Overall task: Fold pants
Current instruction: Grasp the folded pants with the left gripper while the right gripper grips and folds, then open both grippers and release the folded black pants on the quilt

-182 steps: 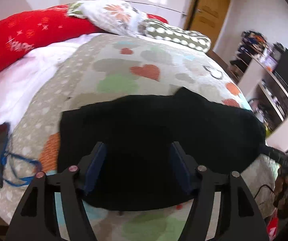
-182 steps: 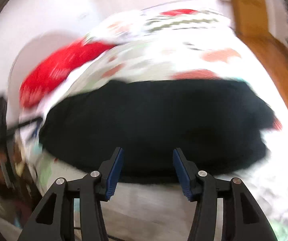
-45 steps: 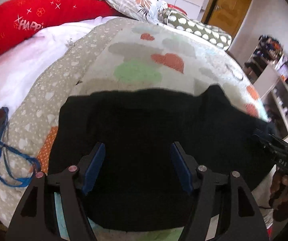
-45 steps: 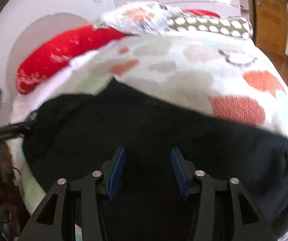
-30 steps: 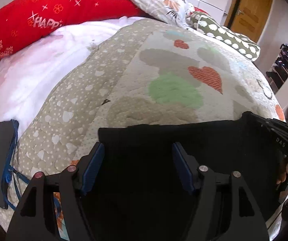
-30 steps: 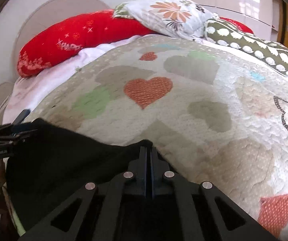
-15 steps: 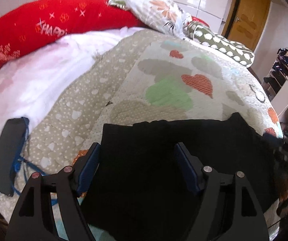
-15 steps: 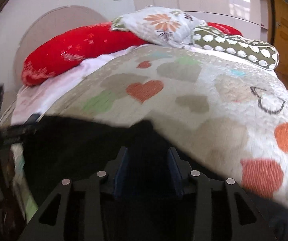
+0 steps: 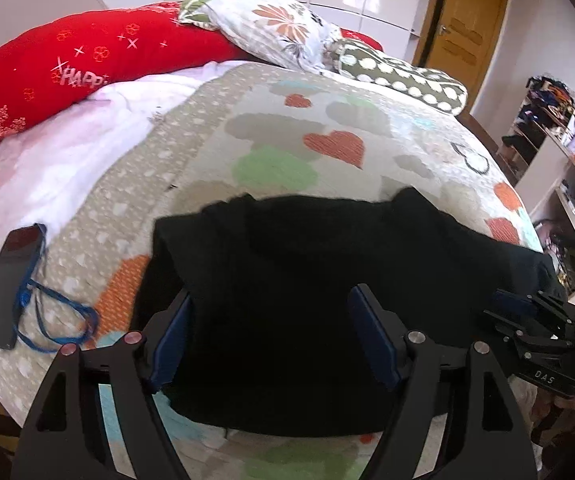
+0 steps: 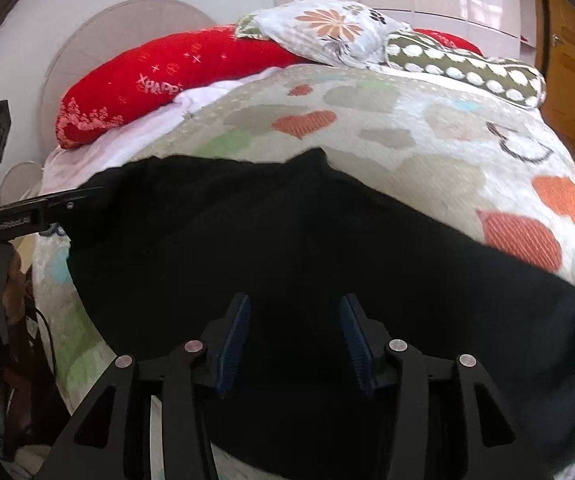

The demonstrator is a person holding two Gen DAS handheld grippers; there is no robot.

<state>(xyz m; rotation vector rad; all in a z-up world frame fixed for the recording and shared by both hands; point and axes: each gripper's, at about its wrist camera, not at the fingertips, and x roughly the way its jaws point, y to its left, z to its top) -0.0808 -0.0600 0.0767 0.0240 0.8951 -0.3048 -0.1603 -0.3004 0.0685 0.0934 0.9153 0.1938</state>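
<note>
The left gripper (image 9: 271,336) is held wide, the right gripper (image 10: 295,344) about half open after just parting; nothing is pinched, though the pants (image 9: 327,280) show between both. The pants are laid folded on the quilt (image 9: 287,152), long axis side to side. The loose far edge could be dragged open if snagged.

The right gripper (image 10: 295,338), jaws just opened and empty, hovers over black pants (image 10: 287,240) on the quilt (image 10: 447,140).
</note>
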